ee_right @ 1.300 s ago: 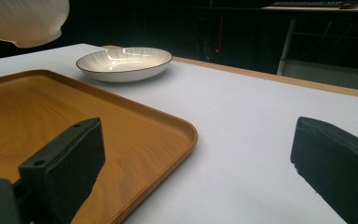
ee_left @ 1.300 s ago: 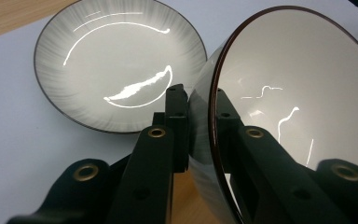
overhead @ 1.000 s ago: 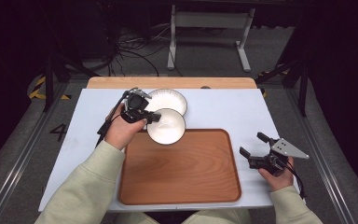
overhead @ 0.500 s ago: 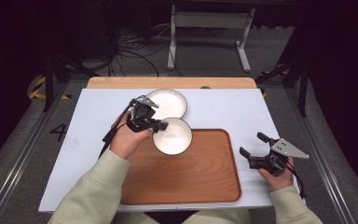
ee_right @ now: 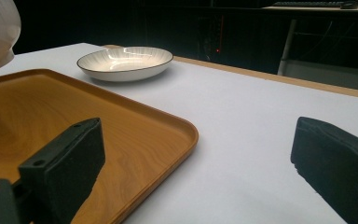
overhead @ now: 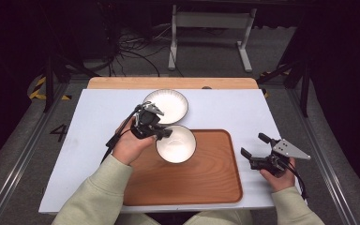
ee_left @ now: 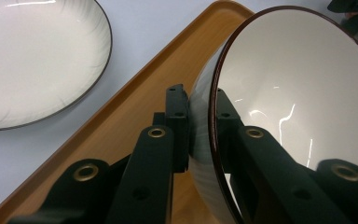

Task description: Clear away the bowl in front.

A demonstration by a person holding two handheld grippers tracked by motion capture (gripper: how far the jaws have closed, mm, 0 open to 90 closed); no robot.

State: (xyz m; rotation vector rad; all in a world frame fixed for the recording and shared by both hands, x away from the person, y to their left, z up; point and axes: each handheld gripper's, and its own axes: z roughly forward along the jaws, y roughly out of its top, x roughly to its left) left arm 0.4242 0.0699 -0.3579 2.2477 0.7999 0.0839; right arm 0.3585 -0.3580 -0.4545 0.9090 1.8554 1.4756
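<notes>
You had the small white bowl with the dark rim (overhead: 176, 144) pinched by its rim in your left gripper (overhead: 155, 133), one jaw inside and one outside the wall, as the left gripper view showed plainly. In the high view the bowl sat at centre frame, over the upper left part of the rectangular wooden tray (overhead: 201, 180); whether it touched the tray or hung just above it, the pictures did not settle. By my reading the carry was mostly done and what was left was to set the bowl down and let go of the rim. The wide white ribbed plate (overhead: 166, 106) lay on the white counter (overhead: 234, 110) just above the tray, untouched, and it may have been next for moving. Your right gripper (overhead: 253, 150) rested at the lower right, beside the tray, jaws apart and empty.
</notes>
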